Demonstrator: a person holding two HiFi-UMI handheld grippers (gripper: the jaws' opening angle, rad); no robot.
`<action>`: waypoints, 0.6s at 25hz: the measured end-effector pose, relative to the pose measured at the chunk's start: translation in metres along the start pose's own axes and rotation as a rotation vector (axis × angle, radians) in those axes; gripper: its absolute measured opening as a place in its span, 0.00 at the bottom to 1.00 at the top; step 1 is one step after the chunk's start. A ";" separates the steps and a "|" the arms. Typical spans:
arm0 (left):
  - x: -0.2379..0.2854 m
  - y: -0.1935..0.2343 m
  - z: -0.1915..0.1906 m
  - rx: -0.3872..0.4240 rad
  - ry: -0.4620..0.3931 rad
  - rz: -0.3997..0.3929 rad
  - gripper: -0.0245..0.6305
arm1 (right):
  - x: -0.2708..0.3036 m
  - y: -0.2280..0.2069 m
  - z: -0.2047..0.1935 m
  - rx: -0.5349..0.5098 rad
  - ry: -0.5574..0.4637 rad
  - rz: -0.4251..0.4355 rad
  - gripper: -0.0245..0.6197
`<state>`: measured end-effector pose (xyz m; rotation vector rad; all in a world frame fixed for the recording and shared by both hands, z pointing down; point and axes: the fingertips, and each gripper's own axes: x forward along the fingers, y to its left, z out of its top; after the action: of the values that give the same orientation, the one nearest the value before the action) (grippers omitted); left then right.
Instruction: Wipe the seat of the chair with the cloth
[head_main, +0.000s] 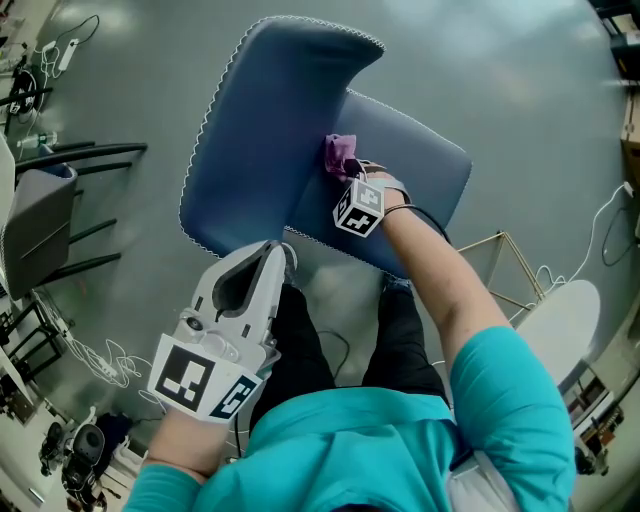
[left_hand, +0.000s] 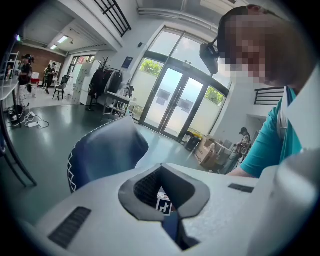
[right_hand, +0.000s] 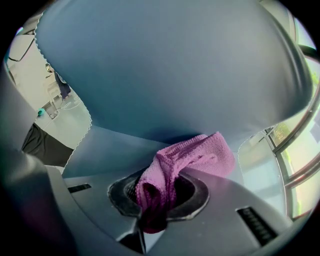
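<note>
A pink cloth (right_hand: 200, 155) is seen clamped between the jaws of the right tool (right_hand: 150, 220), its bunched free end laid on the blue chair seat (right_hand: 110, 155), right where the backrest (right_hand: 165, 65) rises.

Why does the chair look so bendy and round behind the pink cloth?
Right gripper view: the wide-angle lens bulges the chair and darkens the corners; left gripper view: same round dark rim, bright glass doors; head view: corners bend slightly.
</note>
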<state>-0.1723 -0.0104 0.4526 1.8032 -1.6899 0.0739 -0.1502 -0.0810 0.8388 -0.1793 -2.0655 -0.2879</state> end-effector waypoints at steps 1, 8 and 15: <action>0.001 -0.002 0.000 0.002 0.001 0.000 0.02 | -0.001 0.000 -0.002 -0.002 0.001 0.001 0.12; 0.004 -0.012 -0.002 0.006 0.003 -0.011 0.02 | -0.010 0.005 -0.020 0.004 0.006 0.005 0.12; 0.008 -0.019 -0.006 0.012 0.009 -0.021 0.02 | -0.013 0.008 -0.030 0.005 0.010 0.004 0.12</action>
<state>-0.1515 -0.0155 0.4526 1.8269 -1.6668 0.0836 -0.1168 -0.0813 0.8421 -0.1785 -2.0556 -0.2812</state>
